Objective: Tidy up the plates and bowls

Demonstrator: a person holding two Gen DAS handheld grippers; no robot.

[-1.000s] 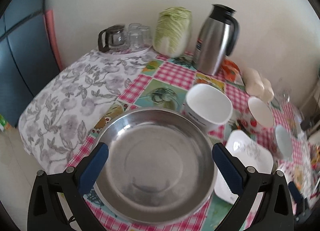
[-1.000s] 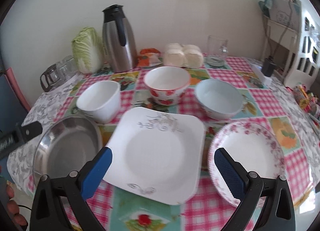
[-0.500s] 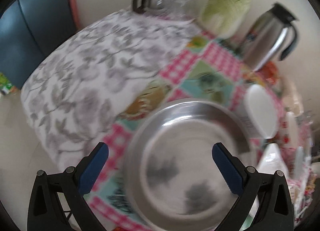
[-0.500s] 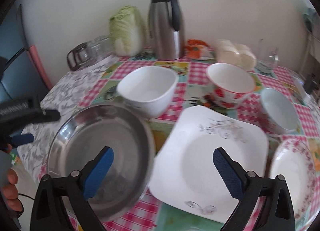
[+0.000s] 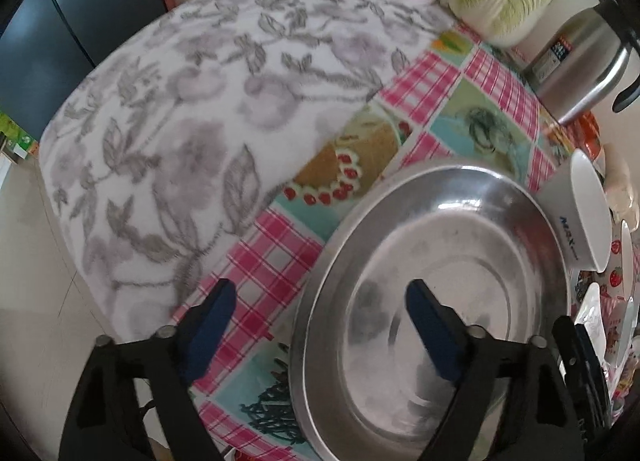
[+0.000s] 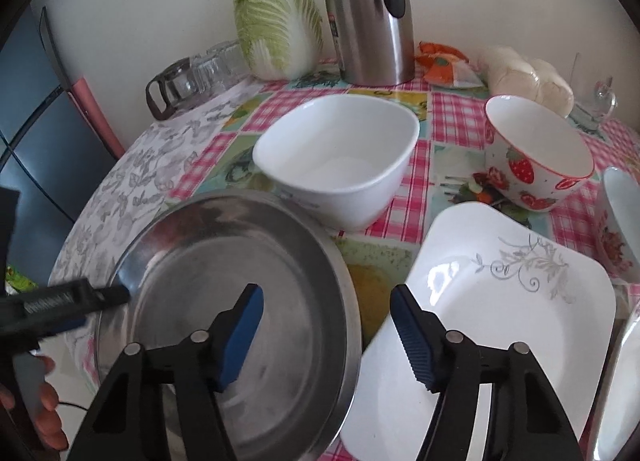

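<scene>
Steel basin (image 5: 448, 301): on the bench, just beside the white square bowl (image 6: 340, 157). Left tongs (image 5: 320, 313) straddle its outer rim, right tongs (image 6: 326, 317) its opposite rim; both closing, not yet clamped.

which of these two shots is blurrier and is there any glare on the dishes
Left wrist view is softer: motion smear on the floral cloth and steel basin. Right wrist view is sharper, with window glare on the square white plate; both bend at the fisheye edges.

Cabbage (image 6: 278, 25), steel thermos (image 6: 370, 13) and glass jug (image 6: 172, 87) stand along the wall.
</scene>
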